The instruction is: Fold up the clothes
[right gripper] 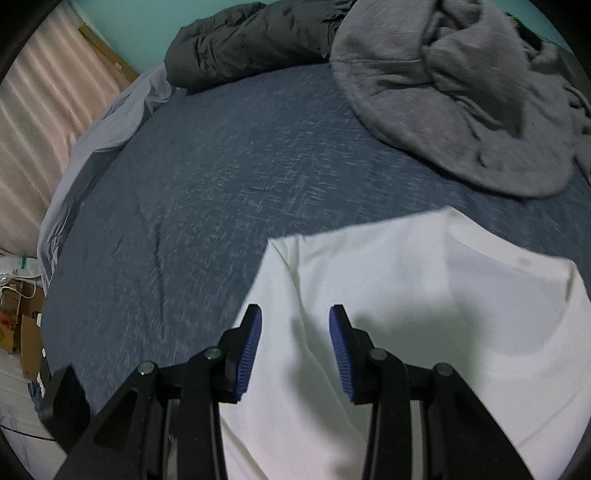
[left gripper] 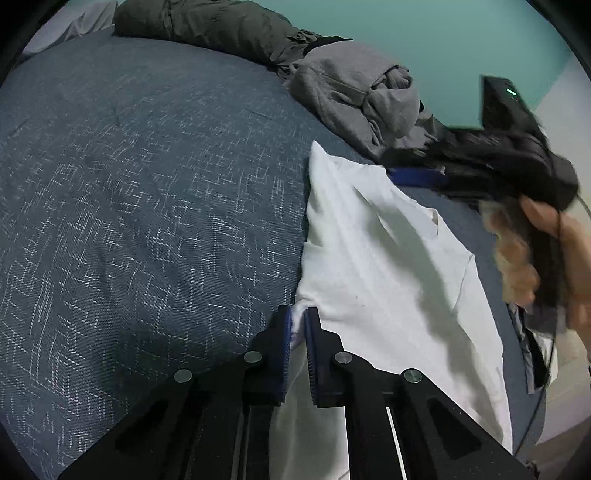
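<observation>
white cotton t-shirt lay on blue woven bedspread | L gripper pinched shirt edge | R gripper wide apart, above shirt, held nothing

Home bedroom, blue bedspread (rumpled), teal wall, pink curtain

Three garments lie on one blue bedspread: one white shirt, one grey hoodie and one dark green jacket. Two grippers are in view, the left gripper and the right gripper, each with two blue-padded fingers. One hand shows.
</observation>
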The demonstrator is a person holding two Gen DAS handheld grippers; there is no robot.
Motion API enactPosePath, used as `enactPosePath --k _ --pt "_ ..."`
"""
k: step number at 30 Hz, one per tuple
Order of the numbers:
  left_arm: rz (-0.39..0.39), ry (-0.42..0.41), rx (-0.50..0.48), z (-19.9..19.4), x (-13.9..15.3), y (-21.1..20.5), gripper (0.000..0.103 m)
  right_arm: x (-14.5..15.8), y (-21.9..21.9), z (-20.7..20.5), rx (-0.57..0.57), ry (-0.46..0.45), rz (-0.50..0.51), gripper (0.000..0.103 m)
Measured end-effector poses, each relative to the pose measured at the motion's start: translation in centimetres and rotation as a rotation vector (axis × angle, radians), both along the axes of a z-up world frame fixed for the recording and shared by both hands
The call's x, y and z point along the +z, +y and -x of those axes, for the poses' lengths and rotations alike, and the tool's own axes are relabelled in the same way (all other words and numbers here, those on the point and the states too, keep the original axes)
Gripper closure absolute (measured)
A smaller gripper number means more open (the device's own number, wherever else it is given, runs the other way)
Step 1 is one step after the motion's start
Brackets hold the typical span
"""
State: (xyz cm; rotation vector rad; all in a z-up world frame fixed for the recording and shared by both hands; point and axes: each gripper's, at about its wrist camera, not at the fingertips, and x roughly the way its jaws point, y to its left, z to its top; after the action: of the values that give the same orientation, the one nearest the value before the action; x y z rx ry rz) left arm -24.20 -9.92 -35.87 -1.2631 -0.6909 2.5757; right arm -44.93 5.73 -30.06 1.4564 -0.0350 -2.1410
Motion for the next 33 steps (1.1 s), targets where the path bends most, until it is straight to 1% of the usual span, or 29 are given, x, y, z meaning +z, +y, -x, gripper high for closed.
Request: enactPosePath --k 1,2,6,8,10,12,15,19,23,28,33 --pt "-0.003 0.001 0.0 0.0 0.0 0.0 0.095 -0.4 -0.6 0.5 0.005 -0.006 -0.013 0.056" --pt "-0.005 0.001 0.0 0.0 0.0 0.0 0.095 -0.7 -1.2 0.9 0.006 -0.006 -0.033 0.054" --pt "-0.017 0.001 -0.001 0.0 -0.1 -0.2 0.095 -1.4 -3.2 1.6 0.032 0.009 -0.063 0.054" --pt "-0.019 0.001 -0.002 0.0 -0.1 -0.2 0.095 -1.7 -4.2 1.9 0.05 0.014 -0.073 0.064" --pt "-0.015 0.001 -0.007 0.0 -0.1 -0.1 0.095 -2.1 -4.8 2.1 0.07 0.005 -0.08 0.09" --pt "-0.015 0.001 -0.009 0.0 -0.1 -0.1 0.096 -2.1 -4.8 2.2 0.065 0.021 -0.089 0.1" --pt "-0.035 0.001 -0.003 -0.3 -0.3 -0.4 0.098 -1.8 -4.8 2.5 0.054 0.047 -0.098 0.101" --pt "-0.047 0.001 0.002 -0.9 -0.3 -0.8 0.098 -1.1 -3.9 3.1 0.012 0.078 -0.106 0.102" --pt "-0.07 -0.011 0.011 -1.3 -0.3 -1.2 0.099 -1.3 -3.4 3.6 -0.011 0.071 -0.121 0.102" --pt "-0.097 -0.026 0.021 -1.8 -0.4 -1.7 0.1 -1.2 -3.9 3.4 0.022 0.092 -0.115 0.102" --pt "-0.099 -0.029 0.023 -1.9 -0.3 -1.9 0.1 -1.0 -4.3 3.2 0.055 0.114 -0.109 0.101"
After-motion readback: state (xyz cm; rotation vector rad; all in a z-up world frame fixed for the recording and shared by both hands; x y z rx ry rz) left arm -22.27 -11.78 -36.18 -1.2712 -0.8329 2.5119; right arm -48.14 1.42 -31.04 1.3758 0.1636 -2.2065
